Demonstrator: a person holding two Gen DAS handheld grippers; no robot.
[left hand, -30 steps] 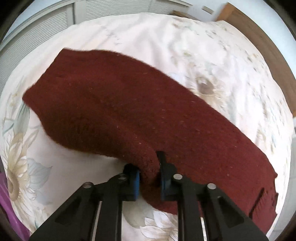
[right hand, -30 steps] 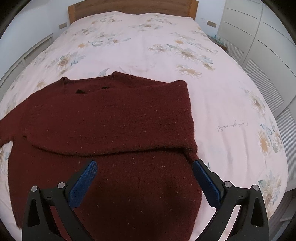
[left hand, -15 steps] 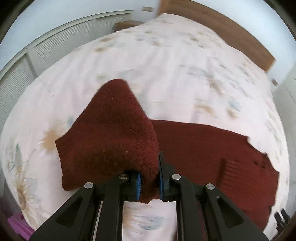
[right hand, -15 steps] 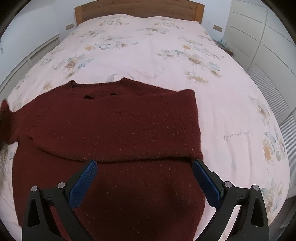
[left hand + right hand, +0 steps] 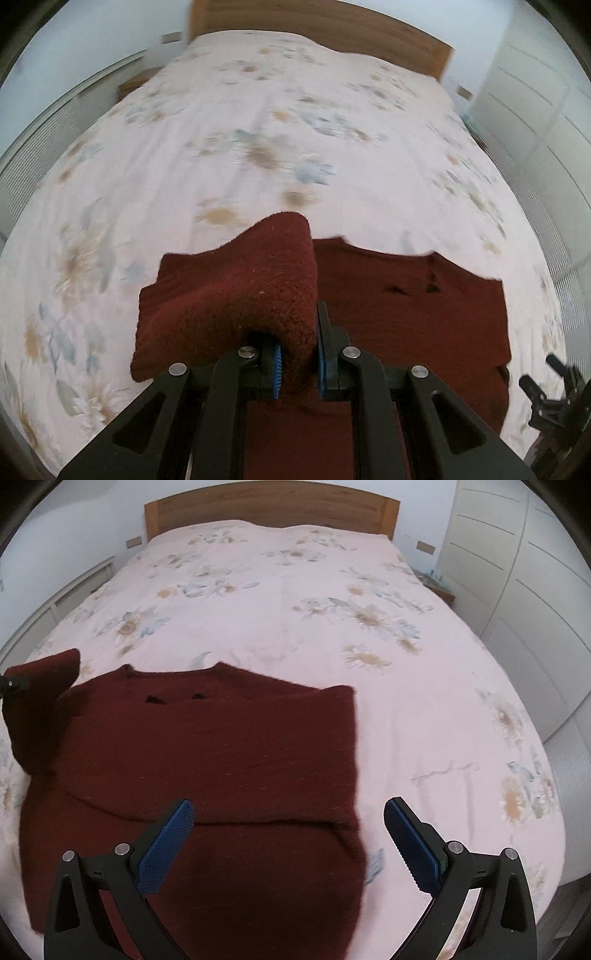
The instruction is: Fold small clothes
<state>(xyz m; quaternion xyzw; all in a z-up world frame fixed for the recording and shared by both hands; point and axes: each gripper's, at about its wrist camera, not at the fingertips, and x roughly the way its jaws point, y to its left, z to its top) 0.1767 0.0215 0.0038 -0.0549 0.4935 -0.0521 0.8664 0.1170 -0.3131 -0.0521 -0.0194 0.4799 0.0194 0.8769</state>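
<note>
- The bed (image 5: 424, 709) fills both views. It has a pale pink cover printed with flowers and a wooden headboard (image 5: 269, 507) at the far end. White cupboard doors (image 5: 517, 572) stand along its right side.
- The dark red knitted sweater (image 5: 221, 746) lies flat on the near part of the bed, with the neckline towards the headboard. One sleeve is already laid across the chest and its edge makes a line across the body. We see thick, fuzzy wool with small light flecks.
- We judge the knit to be soft and limp, with some weight — it will sag and stretch if we lift it from one point. It is not slippery, so the layers should stay where they are put. The best places to take hold seem to be the thick edges: a cuff, a shoulder seam or the hem corners.
- The other sleeve (image 5: 236, 291) is lifted off the bed at the sweater's left side and hangs in a rounded fold over the tool.
- Our left gripper (image 5: 298, 363) is closed tight on this sleeve; the wool bulges between the blue pads.
- Our right gripper (image 5: 288, 843) hovers above the lower body of the sweater with the fingers spread wide — it holds nothing.
</note>
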